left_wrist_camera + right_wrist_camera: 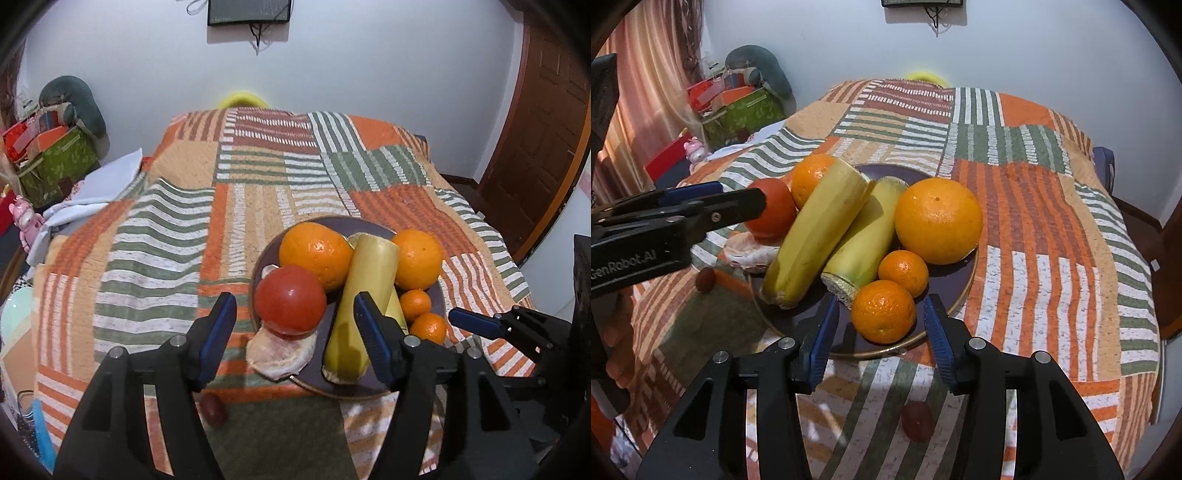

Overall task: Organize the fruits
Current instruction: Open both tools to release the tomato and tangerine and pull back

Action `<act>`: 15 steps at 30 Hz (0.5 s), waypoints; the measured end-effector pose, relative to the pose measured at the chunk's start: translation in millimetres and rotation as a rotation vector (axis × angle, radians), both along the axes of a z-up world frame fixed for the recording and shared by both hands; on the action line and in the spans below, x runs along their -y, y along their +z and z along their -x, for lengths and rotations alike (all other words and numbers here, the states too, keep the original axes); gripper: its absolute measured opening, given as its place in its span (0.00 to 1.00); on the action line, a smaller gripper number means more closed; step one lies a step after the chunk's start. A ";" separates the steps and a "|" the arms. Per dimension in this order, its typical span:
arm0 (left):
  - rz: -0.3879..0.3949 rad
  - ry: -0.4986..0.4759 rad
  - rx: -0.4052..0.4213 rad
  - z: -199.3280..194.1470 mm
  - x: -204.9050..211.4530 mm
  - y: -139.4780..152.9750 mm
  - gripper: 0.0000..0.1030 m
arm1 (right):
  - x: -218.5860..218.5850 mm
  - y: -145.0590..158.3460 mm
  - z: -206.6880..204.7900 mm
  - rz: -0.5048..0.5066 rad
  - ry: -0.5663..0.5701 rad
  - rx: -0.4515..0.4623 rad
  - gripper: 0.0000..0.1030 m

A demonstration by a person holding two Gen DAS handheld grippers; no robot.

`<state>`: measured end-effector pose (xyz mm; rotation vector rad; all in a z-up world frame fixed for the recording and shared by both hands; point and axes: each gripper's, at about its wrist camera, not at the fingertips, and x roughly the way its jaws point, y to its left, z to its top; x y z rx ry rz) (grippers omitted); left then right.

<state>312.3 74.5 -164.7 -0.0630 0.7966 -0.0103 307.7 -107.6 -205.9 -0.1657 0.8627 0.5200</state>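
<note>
A dark round plate (434, 299) (960, 280) on the quilt holds two large oranges (316, 254) (938, 220), a red tomato (290, 299) (774, 212), two yellow-green squashes (364, 291) (816, 236) and two small mandarins (428, 326) (884, 311). A peeled citrus piece (282, 352) (753, 251) lies at the plate's left edge. My left gripper (295, 332) is open, empty, with the tomato and peeled piece between its fingers. My right gripper (881, 328) is open, with the near mandarin between its fingertips.
Two dark red grapes lie on the quilt in front of the plate, one on the left (213, 404) (704, 279) and one nearer the right gripper (917, 421). Boxes and a cushion (55, 147) stand at the left, a wooden door (535, 147) at the right.
</note>
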 end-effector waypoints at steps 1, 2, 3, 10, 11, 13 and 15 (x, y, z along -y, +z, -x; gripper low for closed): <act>-0.002 0.003 0.006 3.7 -1.2 3.5 0.64 | 0.9 2.1 2.0 0.001 0.000 0.004 0.43; -0.002 0.006 0.014 8.5 -3.5 8.1 0.64 | 1.9 4.8 4.5 0.003 0.000 0.009 0.43; 0.000 0.009 0.019 12.9 -6.1 12.3 0.64 | 2.9 7.8 6.8 0.005 -0.001 0.014 0.43; 0.004 0.065 0.033 46.4 -33.2 32.4 0.67 | 18.5 29.4 23.1 -0.009 -0.024 0.047 0.43; 0.009 0.073 0.028 50.7 -37.2 32.8 0.68 | 20.9 31.8 25.4 -0.011 -0.029 0.050 0.43; 0.012 0.086 0.013 58.3 -44.1 30.8 0.68 | 26.1 35.2 29.5 -0.011 -0.039 0.053 0.43; 0.004 0.100 0.000 65.4 -49.2 27.1 0.68 | 30.5 36.1 32.3 -0.004 -0.050 0.056 0.44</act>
